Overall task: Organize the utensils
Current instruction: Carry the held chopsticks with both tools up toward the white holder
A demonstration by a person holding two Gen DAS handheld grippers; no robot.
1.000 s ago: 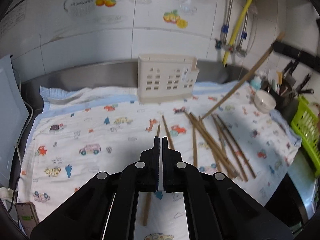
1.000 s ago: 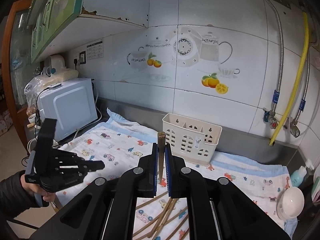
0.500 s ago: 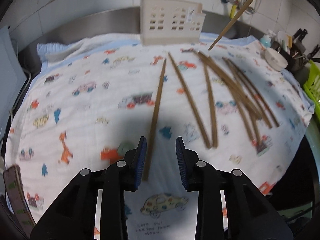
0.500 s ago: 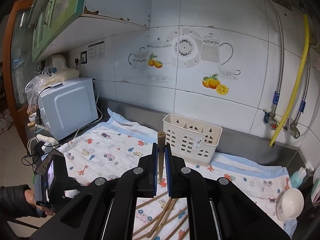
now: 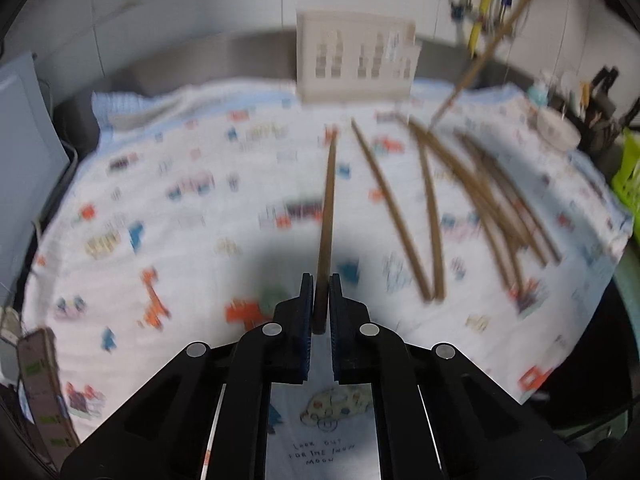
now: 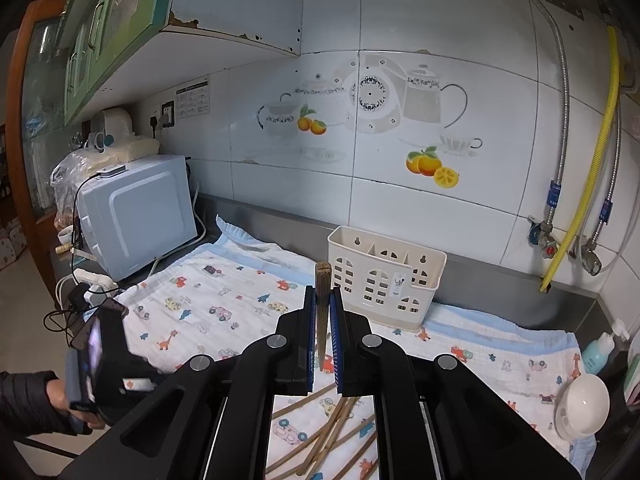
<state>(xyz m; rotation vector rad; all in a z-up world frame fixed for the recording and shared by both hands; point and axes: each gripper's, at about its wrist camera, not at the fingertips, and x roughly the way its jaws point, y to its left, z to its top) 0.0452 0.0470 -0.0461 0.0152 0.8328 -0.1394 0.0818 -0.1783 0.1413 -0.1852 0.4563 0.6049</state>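
We see the worktop [image 6: 500, 284], a steel counter whose back edge meets the tiled wall [image 6: 400, 184]. A printed cloth [image 5: 192, 240] covers most of it and hangs over the front edge and the right edge. The left half of the cloth is bare; the loose chopsticks [image 5: 472, 200] lie on its right half. A microwave [image 6: 136, 216] stands at the left end of the worktop, just off the cloth's left edge. One cream utensil holder [image 6: 384, 280] stands upright at the back edge of the cloth, near the middle, touching the steel upstand or just before it; we cannot tell which. One white bowl [image 6: 584, 404] sits at the right edge, with one bottle [image 6: 600, 352] behind it.

Our left gripper [image 5: 320, 296] is clenched on the near end of one chopstick [image 5: 329, 200], which points away across the cloth toward the holder; motion blur hides whether its far tip touches the cloth. Our right gripper [image 6: 323, 320] is clamped on one chopstick [image 6: 322, 296] held nearly upright, its blunt end above the fingers, in front of the holder's left part and above the loose pile. On the cloth we count about seven loose chopsticks; blur and overlap make the count uncertain.
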